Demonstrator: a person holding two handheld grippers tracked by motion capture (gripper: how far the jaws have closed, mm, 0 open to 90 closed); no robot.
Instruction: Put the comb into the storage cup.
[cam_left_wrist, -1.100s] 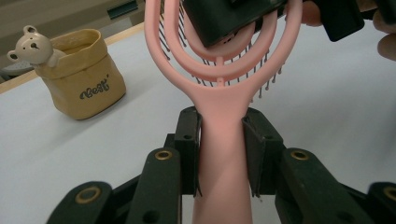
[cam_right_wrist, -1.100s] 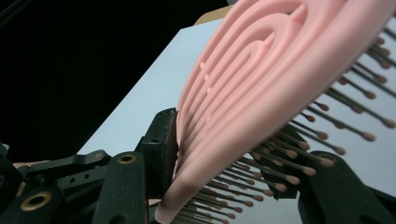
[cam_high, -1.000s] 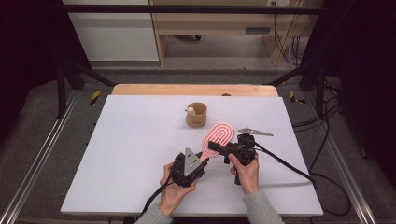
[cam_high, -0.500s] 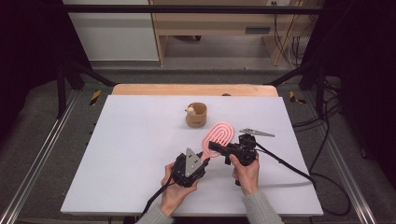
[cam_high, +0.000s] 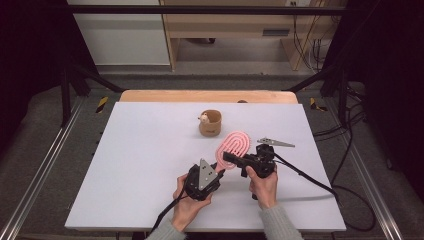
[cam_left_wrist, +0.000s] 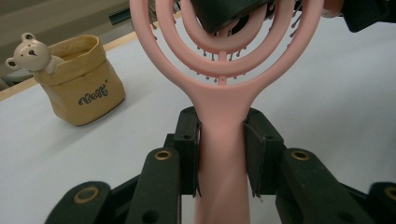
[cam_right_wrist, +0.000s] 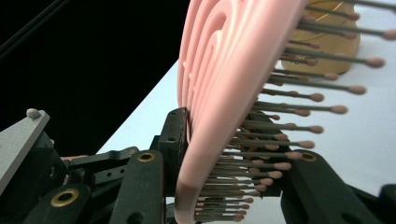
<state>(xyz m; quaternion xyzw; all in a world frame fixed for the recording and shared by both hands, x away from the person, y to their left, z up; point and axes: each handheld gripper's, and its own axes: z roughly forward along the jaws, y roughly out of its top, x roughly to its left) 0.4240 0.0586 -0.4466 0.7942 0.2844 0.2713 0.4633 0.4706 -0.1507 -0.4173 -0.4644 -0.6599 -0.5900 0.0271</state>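
A pink hairbrush (cam_high: 234, 145) with looped ribs and bristles is held above the white table between both grippers. My left gripper (cam_left_wrist: 222, 135) is shut on its handle, one pad on each side, in the left gripper view. My right gripper (cam_right_wrist: 219, 135) has the brush head (cam_right_wrist: 219, 84) between its jaws, one pad on the smooth back and the other in among the bristles; these jaws have just been closing. In the high view the left gripper (cam_high: 218, 171) sits at the near end of the brush and the right gripper (cam_high: 229, 159) comes in from the right.
A tan paper-look cup (cam_high: 210, 123) with a small bear figure (cam_left_wrist: 28, 53) on its rim stands beyond the brush, mid-table. The white table (cam_high: 140, 165) stretches wide to the left. Cables trail from both grippers toward the front and right edges.
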